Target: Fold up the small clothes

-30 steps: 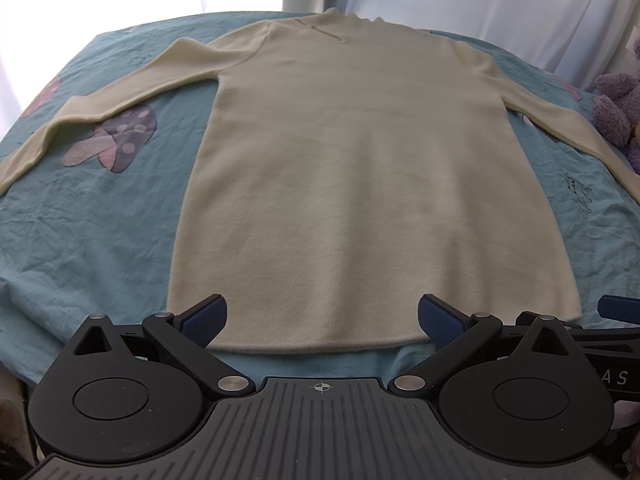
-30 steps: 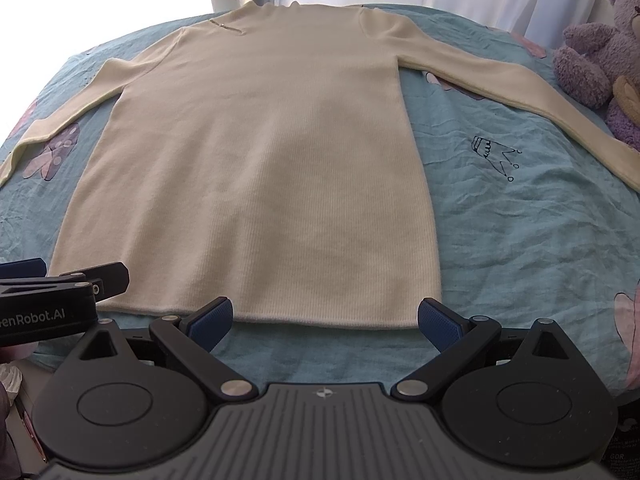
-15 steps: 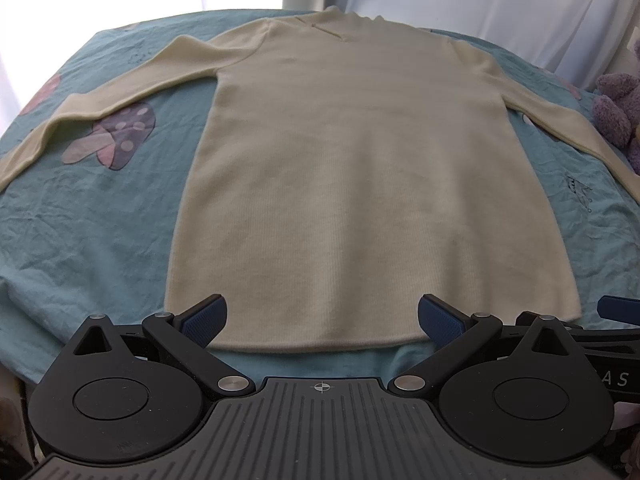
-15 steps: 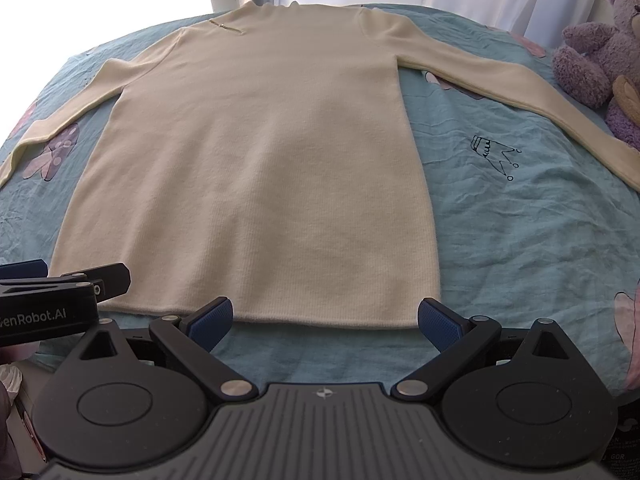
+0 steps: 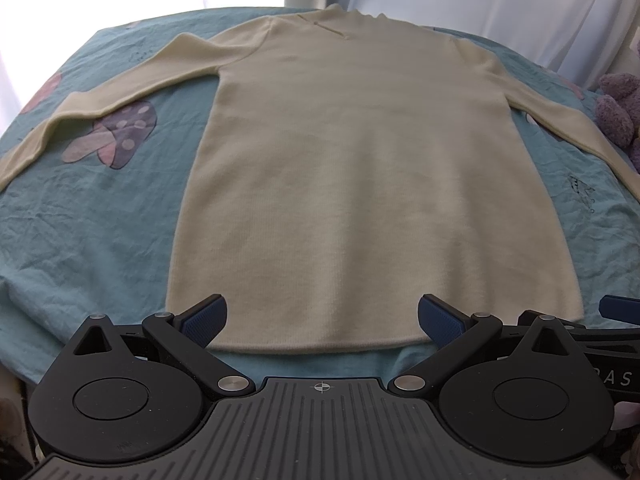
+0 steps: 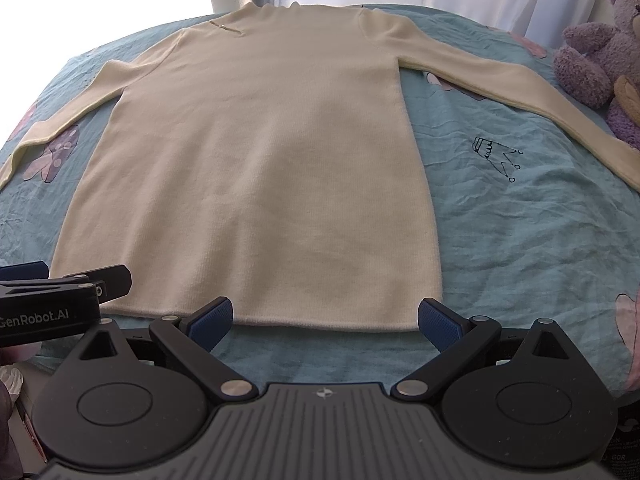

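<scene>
Flat on the teal bedsheet (image 5: 100, 248) lies a cream long-sleeved knit dress (image 5: 352, 184), sleeves spread left and right (nothing sits in any container). Both the left gripper (image 5: 320, 316) and right gripper (image 6: 325, 316) hover at its near hem, jaws apart, empty.

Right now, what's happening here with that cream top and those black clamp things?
A person is holding a two-finger gripper in each hand, about to fold a cream long-sleeved knit top. It lies flat on a teal bedsheet, sleeves spread out to both sides, neck at the far end. The left gripper and right gripper are both open and empty, poised near the top's bottom hem. No fold has been made yet. A purple teddy bear sits at the bed's far right edge.
</scene>
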### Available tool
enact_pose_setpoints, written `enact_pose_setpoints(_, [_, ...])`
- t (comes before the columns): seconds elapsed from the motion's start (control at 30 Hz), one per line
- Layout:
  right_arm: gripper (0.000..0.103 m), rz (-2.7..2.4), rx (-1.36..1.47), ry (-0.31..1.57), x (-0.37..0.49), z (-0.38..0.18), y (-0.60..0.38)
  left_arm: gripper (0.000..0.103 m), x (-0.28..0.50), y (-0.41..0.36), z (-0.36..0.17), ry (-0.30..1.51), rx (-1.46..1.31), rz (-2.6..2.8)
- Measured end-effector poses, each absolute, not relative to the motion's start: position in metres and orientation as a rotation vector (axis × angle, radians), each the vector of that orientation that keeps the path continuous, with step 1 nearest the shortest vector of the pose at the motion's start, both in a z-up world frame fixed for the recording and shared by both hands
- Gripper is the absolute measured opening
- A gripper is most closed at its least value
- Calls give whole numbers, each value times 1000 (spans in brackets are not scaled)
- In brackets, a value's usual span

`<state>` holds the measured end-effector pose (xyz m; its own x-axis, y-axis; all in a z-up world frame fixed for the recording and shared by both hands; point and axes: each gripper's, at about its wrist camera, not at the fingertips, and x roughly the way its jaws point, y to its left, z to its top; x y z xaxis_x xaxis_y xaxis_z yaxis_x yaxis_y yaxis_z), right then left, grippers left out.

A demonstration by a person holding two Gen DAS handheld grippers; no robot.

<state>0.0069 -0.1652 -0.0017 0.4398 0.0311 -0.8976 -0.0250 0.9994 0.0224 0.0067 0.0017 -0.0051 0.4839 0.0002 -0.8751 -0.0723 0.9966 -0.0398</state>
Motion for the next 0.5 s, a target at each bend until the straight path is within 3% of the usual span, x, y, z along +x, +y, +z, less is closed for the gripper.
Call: enact_pose_setpoints(0.5, [99,34,13,1118,8,-4,-166,103,10,-1,-7,1075,-76,47])
